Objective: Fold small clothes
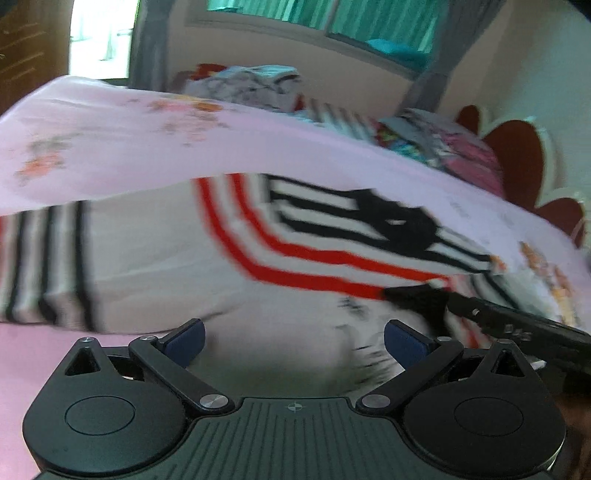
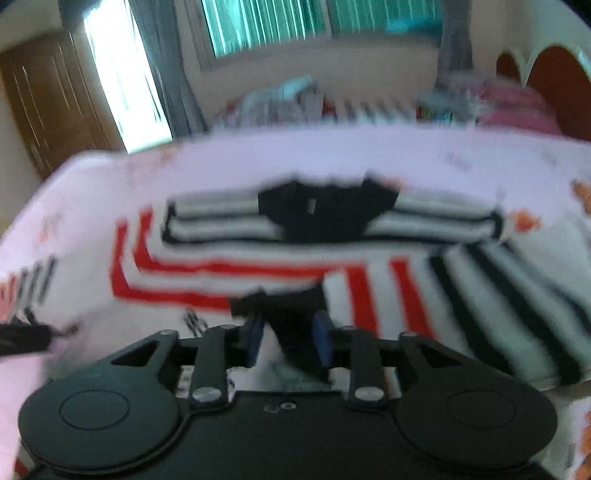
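Note:
A small white shirt [image 1: 155,254] with red and black stripes and a black collar lies on the pink bed sheet [image 1: 110,140]. My left gripper [image 1: 293,341] is open just above the shirt's white lower part and holds nothing. My right gripper [image 2: 290,338] is shut on a black-edged fold of the shirt [image 2: 295,266]. In the left wrist view the right gripper [image 1: 413,299] reaches in from the right and pinches the shirt near the red stripes. Both views are blurred by motion.
Piles of other clothes [image 1: 255,86] lie at the far side of the bed, more [image 1: 443,144] near the red-and-white headboard [image 1: 517,162]. A window with green curtains [image 2: 266,26] and a wooden door [image 2: 48,103] stand behind.

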`<state>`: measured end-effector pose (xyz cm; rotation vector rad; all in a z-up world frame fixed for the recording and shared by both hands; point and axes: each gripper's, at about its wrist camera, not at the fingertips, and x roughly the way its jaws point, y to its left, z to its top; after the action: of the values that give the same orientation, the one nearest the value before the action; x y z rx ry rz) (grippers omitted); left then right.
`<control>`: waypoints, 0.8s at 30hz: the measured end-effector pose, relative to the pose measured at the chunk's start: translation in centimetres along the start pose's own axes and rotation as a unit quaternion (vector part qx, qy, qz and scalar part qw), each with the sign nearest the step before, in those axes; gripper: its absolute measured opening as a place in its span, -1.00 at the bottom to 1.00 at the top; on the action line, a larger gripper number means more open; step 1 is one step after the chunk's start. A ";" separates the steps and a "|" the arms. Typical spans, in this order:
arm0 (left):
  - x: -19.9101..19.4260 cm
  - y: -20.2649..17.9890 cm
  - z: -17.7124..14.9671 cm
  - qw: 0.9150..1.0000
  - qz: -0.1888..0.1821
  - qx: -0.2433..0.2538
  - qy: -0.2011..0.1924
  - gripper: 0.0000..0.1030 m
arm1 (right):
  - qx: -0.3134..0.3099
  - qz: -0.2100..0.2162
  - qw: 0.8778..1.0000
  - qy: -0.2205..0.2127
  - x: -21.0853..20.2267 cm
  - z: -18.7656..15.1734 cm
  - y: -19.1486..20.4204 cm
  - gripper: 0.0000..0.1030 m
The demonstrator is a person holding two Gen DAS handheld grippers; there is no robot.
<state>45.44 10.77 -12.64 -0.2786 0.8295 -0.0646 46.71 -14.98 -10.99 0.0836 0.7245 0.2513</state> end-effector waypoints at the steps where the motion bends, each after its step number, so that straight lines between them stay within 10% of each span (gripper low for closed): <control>1: 0.8 -1.0 0.2 1.000 -0.017 -0.002 -0.001 0.99 | 0.010 -0.004 1.000 -0.015 -1.2 0.3 -0.9 -0.35; 5: 4.6 -4.2 0.6 0.995 -0.081 -0.041 0.035 0.32 | 0.048 -0.057 0.996 -0.054 -5.1 1.3 -6.1 -0.43; 12: 10.7 -9.2 0.1 0.995 -0.046 -0.007 0.092 0.30 | 0.145 -0.160 0.974 -0.064 -9.9 -0.5 -16.7 -0.45; 16: 12.1 -11.1 0.6 0.996 -0.034 0.031 0.075 -0.80 | 0.191 -0.174 0.965 -0.050 -10.7 -2.4 -19.8 -0.44; 24: 7.4 -10.3 3.5 0.995 0.014 0.089 -0.032 -0.83 | 0.190 -0.154 0.969 -0.035 -9.3 -2.0 -19.9 -0.42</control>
<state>53.55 0.38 -12.88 -0.1014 0.7584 -0.1030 42.61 -36.64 -9.74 0.3404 0.6976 -0.1911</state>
